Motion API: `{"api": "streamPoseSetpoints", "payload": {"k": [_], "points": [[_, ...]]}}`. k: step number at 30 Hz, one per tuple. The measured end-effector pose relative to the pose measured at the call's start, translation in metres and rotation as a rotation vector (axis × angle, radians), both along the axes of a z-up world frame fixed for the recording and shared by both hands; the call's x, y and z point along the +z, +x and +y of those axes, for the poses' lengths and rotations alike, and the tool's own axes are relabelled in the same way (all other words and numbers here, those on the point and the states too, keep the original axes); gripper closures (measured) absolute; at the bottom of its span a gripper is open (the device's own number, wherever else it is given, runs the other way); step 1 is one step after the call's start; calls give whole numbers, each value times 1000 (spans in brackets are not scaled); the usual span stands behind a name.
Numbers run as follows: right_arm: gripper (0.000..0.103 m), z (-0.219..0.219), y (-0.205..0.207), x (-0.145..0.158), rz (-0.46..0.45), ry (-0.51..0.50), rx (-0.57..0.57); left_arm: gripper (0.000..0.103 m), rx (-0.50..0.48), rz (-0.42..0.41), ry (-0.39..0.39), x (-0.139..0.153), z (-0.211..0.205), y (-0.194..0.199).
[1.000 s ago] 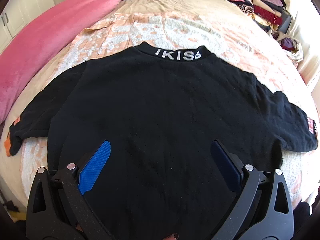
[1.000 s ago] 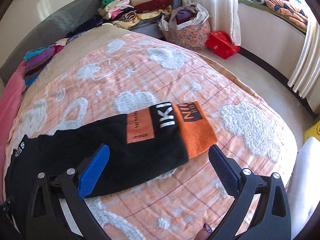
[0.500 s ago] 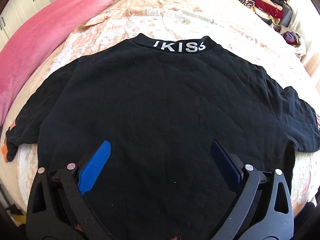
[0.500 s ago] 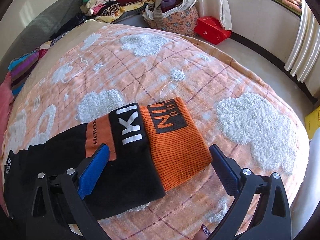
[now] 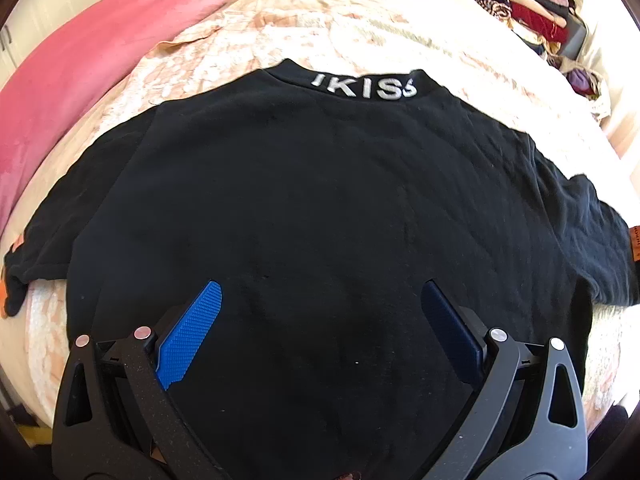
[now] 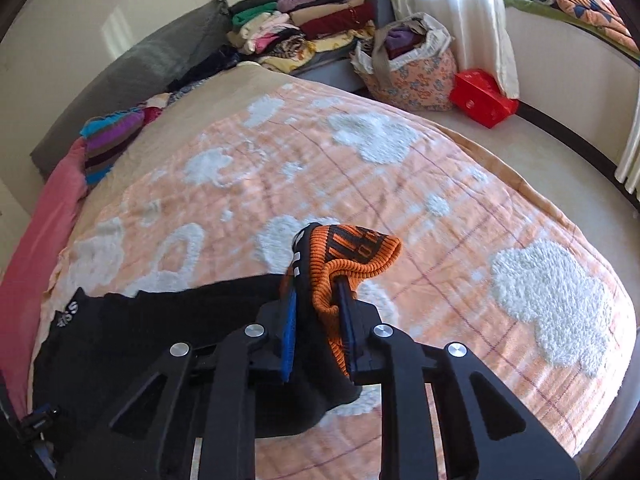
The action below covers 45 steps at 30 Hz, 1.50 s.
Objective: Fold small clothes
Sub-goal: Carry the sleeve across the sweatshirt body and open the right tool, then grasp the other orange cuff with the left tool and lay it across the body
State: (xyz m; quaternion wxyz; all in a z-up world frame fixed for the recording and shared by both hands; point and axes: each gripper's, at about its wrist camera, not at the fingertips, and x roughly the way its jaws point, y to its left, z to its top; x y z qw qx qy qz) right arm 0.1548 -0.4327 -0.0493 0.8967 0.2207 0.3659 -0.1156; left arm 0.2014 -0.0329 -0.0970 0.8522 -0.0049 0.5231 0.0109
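Note:
A small black sweatshirt (image 5: pixel 320 208) with white collar lettering lies flat, back up, on the bed. My left gripper (image 5: pixel 322 312) is open and empty above its lower back. In the right wrist view my right gripper (image 6: pixel 316 300) is shut on the sleeve's orange cuff (image 6: pixel 352 256) and holds it lifted above the blanket. The black sleeve (image 6: pixel 180 312) trails left from it toward the body. The other sleeve (image 5: pixel 52 240) lies spread at the left in the left wrist view.
An orange blanket with white fluffy patches (image 6: pixel 400 184) covers the bed. A pink pillow (image 5: pixel 80 64) lies along the left. Stacks of folded clothes (image 6: pixel 304 28) sit at the far end. A floral bag (image 6: pixel 408 64) and a red box (image 6: pixel 484 96) stand on the floor.
My right gripper moved onto the sleeve cuff, shut on it and lifted it off the blanket. My left gripper stayed open, hovering over the shirt's back.

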Motion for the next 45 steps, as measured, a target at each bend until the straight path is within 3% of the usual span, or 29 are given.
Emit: {"api": "streamPoseSetpoints", "payload": {"k": [5,9,14,18,21,22,24,26,31,37,42,45], "points": [[86,76,21,48,-115,39,199,9,34,-18,-16,7,17,-1],[86,153,40,66,-144,67,377,9,65,-33,-32,13,36,-4],[86,236,61,54,-100,64,528,9,103,-42,-48,15,59,-9],[85,282,70,34,-42,47,585,9,130,-41,-56,15,75,-14],[75,298,72,21,-7,22,593,9,146,-45,-75,16,86,-15],[69,301,72,19,-2,10,591,9,147,-45,-78,15,89,-15],[67,303,70,18,-13,37,611,9,149,-45,-87,16,91,-16],[50,298,68,20,-39,66,632,9,145,-45,-103,16,91,-16],[45,271,68,21,-26,57,558,9,103,-40,-211,19,80,-17],[43,227,65,11,12,-10,439,9,-6,-37,-378,34,29,-10],[39,192,61,6,12,-2,357,9,-84,-51,-337,43,-34,2],[39,178,59,4,8,16,340,9,-59,-36,-244,32,-56,18]]}}
